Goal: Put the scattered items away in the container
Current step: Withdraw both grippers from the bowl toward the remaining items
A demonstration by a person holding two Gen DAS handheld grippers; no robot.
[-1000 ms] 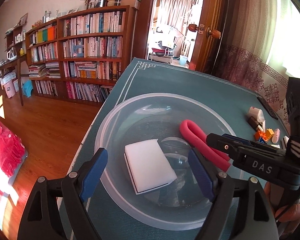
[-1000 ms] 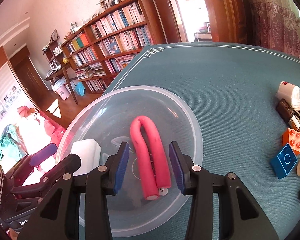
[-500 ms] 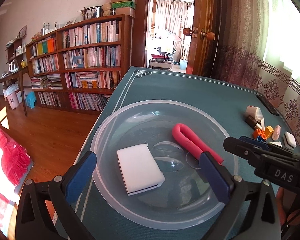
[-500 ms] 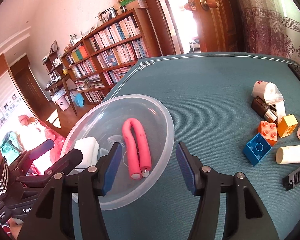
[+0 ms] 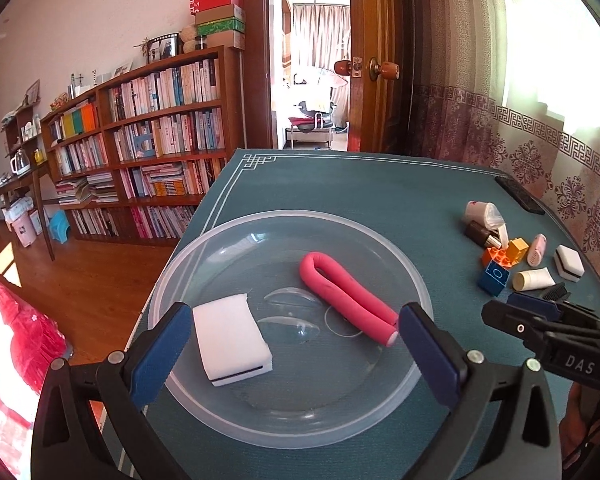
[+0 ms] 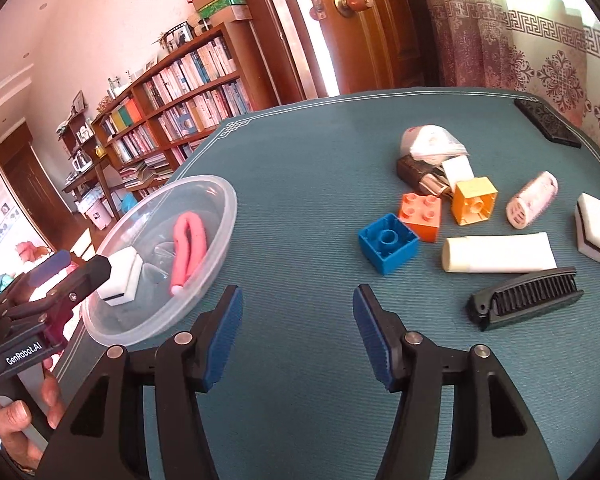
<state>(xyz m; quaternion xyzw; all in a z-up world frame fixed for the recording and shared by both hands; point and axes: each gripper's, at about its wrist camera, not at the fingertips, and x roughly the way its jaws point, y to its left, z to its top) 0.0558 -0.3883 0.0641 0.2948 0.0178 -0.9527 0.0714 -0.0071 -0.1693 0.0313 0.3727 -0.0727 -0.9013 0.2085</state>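
A clear plastic bowl on the teal table mat holds a pink foam roller and a white sponge. My left gripper is open over the bowl's near side, empty. My right gripper is open and empty above bare mat, right of the bowl. Ahead of it and to the right lie a blue brick, an orange brick, a yellow brick, a white tube, a black comb and a second sponge.
Further back lie a pink-white curler, a white wrapped packet, a brown stick-like item and a flat black device near the curtain. The table's left edge drops to a wooden floor. A hand holds the left gripper.
My right gripper has drawn back from over the bowl and swung right towards the scattered items, leaving the pink roller inside. My left gripper has pulled back slightly and opened wider.
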